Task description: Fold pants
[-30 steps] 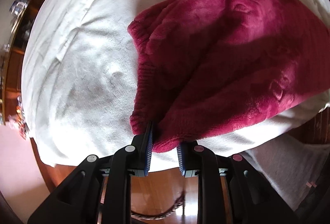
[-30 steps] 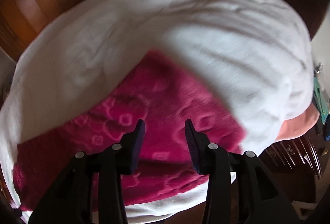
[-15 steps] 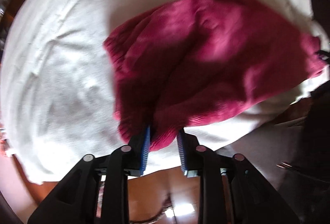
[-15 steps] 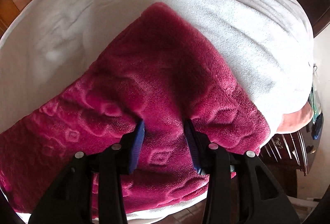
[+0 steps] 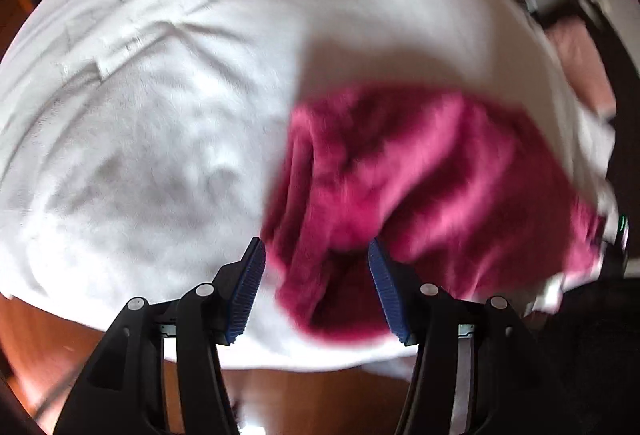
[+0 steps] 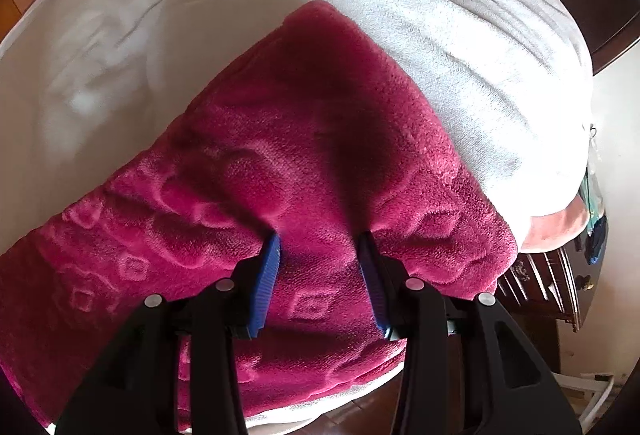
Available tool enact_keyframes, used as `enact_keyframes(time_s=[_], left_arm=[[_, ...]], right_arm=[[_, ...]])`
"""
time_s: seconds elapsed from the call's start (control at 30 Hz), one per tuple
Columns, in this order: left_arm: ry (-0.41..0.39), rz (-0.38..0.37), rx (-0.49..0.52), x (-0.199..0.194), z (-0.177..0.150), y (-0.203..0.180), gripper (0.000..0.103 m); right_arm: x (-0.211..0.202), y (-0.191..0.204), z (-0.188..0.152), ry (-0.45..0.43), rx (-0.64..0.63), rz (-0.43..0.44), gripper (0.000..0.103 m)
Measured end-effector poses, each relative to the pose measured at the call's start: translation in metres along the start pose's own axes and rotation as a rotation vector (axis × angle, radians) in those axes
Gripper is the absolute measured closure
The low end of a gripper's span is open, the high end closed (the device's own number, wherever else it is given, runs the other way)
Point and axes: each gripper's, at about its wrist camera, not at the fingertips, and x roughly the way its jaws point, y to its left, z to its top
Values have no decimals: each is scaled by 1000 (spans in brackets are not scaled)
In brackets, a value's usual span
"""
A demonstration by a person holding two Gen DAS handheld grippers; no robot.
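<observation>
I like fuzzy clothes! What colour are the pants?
The pants are deep magenta-pink, with raised square and swirl shapes pressed into the fleece. The right wrist view shows this best.

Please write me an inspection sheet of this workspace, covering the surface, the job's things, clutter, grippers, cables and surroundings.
Surface: white blanket, rumpled, spread wide.
Job's things: magenta fleece pants lying on the blanket, embossed pattern, partly bunched.
Clutter: pink cloth at the blanket's edge.
Grippers: left gripper jaws opening, a fold of pants between them, pads not pressing; right gripper tips pressed into the fleece, with a ridge of it between the pads.
Cables: nothing seen.
Surroundings: wooden floor below; dark wooden furniture beside the blanket.
</observation>
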Motion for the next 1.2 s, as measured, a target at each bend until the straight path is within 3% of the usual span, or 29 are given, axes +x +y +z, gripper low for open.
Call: enact_keyframes(time_s=[0.1, 0.2, 0.23, 0.27, 0.37, 0.4, 0.43, 0.5, 0.53, 0.6, 0.67, 0.77, 0.87, 1.03, 1.13, 1.2], left_arm=[[-4, -32, -90, 21, 21, 0, 49], [34, -42, -118, 44, 40, -4, 49], [44, -52, -123, 50, 47, -3, 51], [50, -53, -121, 55, 51, -5, 60], [55, 36, -101, 64, 66, -11, 78], [26, 74, -99, 60, 73, -10, 81], [-4, 107, -108, 56, 78, -7, 91], [-64, 141, -179, 46, 91, 8, 93], [-95, 184, -203, 41, 98, 16, 103], [-104, 234, -224, 37, 106, 27, 103], [-107, 217, -247, 32, 110, 32, 103], [-143, 120, -226, 15, 109, 17, 103], [-141, 72, -131, 10, 96, -16, 103], [-76, -20, 3, 40, 55, -88, 103], [2, 19, 30, 74, 30, -105, 103], [47, 100, 36, 100, 20, -106, 103]], right_arm=[[1, 9, 1, 6, -6, -15, 61], [0, 16, 0, 7, -15, -25, 61], [-1, 18, -1, 8, -19, -28, 61], [-1, 20, -3, 9, -21, -31, 61], [0, 29, -8, 10, -31, -47, 61], [0, 29, -10, 9, -31, -50, 61], [0, 31, -12, 10, -29, -54, 61], [1, 34, -13, 11, -27, -62, 61], [3, 36, -16, 12, -30, -68, 61], [4, 39, -18, 13, -36, -77, 61], [3, 43, -17, 14, -35, -80, 61], [-8, 47, -16, -8, -27, -67, 61], [-31, 57, -13, -43, -50, -49, 61], [-39, 84, -14, -47, -93, 23, 61], [-35, 91, -19, -31, -122, 31, 61], [-27, 87, -27, -5, -132, 36, 61]])
